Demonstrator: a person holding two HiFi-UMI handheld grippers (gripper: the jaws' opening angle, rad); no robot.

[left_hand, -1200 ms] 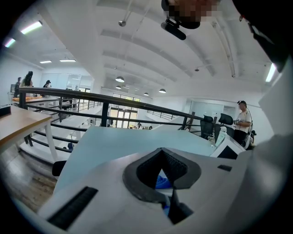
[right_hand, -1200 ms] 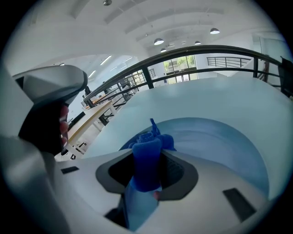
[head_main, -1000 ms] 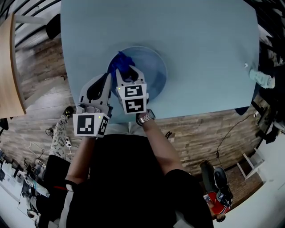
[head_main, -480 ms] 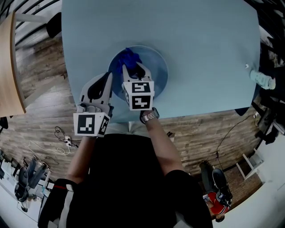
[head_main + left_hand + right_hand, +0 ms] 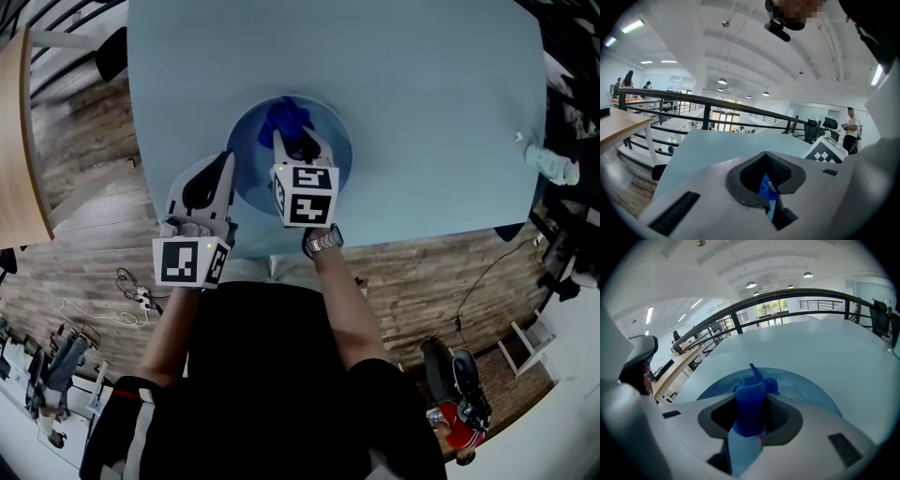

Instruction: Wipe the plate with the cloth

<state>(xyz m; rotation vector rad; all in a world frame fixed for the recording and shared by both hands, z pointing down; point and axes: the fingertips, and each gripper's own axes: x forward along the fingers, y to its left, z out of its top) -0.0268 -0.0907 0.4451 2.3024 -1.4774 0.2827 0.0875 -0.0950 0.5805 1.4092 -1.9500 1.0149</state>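
A round blue plate (image 5: 328, 173) lies near the front edge of the light blue table (image 5: 422, 84). My right gripper (image 5: 298, 148) is over the plate's middle, shut on a bunched dark blue cloth (image 5: 286, 120) that rests on the plate's far part. In the right gripper view the cloth (image 5: 750, 404) sticks out between the jaws above the plate (image 5: 811, 387). My left gripper (image 5: 225, 167) is at the plate's left rim, jaws closed on it. A blue sliver of the plate (image 5: 765, 190) shows between the jaws in the left gripper view.
A clear plastic bottle (image 5: 551, 166) lies at the table's right edge. A wooden tabletop (image 5: 19, 141) is off to the left and a black chair (image 5: 112, 54) stands at the table's far left corner. The floor below has cables and shoes.
My right gripper has slid the cloth from the plate's left side toward its far middle. The left gripper has stayed at the plate's left rim.
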